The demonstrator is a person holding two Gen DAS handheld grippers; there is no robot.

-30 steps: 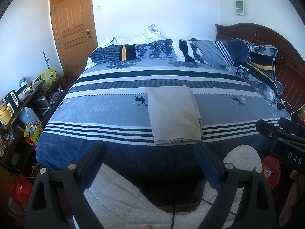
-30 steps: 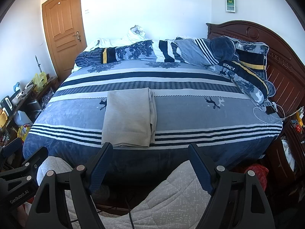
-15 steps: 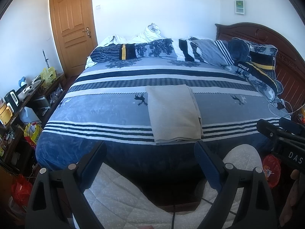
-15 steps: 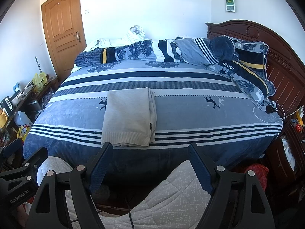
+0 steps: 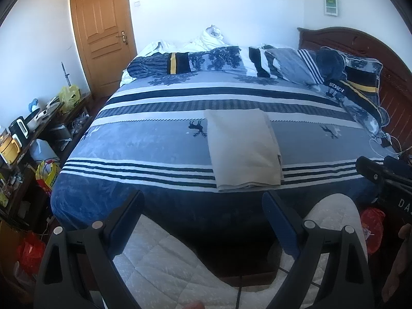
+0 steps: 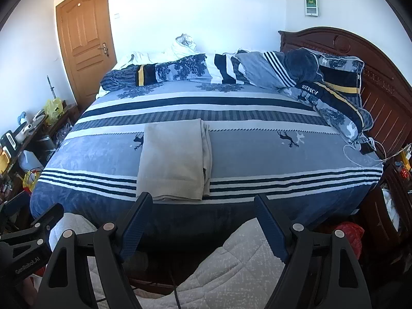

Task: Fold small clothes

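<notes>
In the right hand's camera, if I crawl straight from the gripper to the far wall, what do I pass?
right gripper → beige folded garment → striped bedspread → rolled-up duvet → white bedding heap → white wall

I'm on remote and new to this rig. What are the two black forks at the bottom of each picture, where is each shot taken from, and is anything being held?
There is no robot arm: a person holds a two-finger claw in each hand, each carrying a fisheye camera that looks along its fingers. One picture is from the left claw, the other from the right claw; the forks are their fingers. Both stand open and hold nothing, short of the bed. On it lies a beige cloth, folded to a rectangle near the front edge, with pillows at the headboard. The quilted white below looks like the person's legs.
</notes>
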